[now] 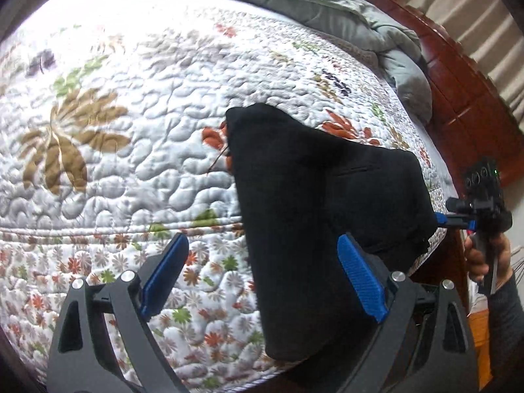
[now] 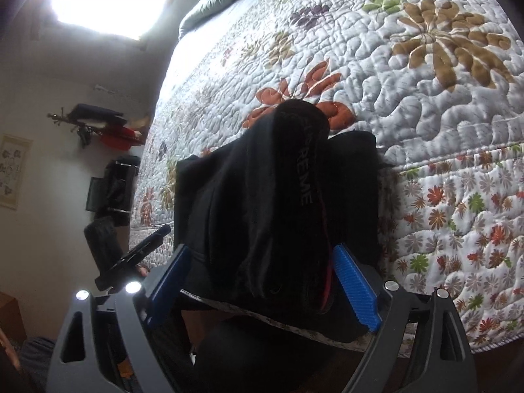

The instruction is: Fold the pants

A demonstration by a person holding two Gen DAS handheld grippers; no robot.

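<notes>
The black pants (image 1: 314, 190) lie bunched and folded on the floral quilt at the bed's near corner, partly over the edge. My left gripper (image 1: 262, 275) is open, its blue pads wide apart, with the pants' near edge beside its right pad. The right gripper (image 1: 458, 219) shows at the far right, held by a hand at the pants' right edge. In the right wrist view the pants (image 2: 271, 203) fill the middle, with a lettered waistband on top. My right gripper (image 2: 265, 285) is open, its jaws either side of the bunched cloth.
The quilted floral bedspread (image 1: 131, 150) covers the bed. A grey-green duvet (image 1: 344, 23) is heaped at the far side by the wooden headboard (image 1: 465, 98). Left of the bed stand a wall shelf (image 2: 98, 124) and dark items (image 2: 114, 183).
</notes>
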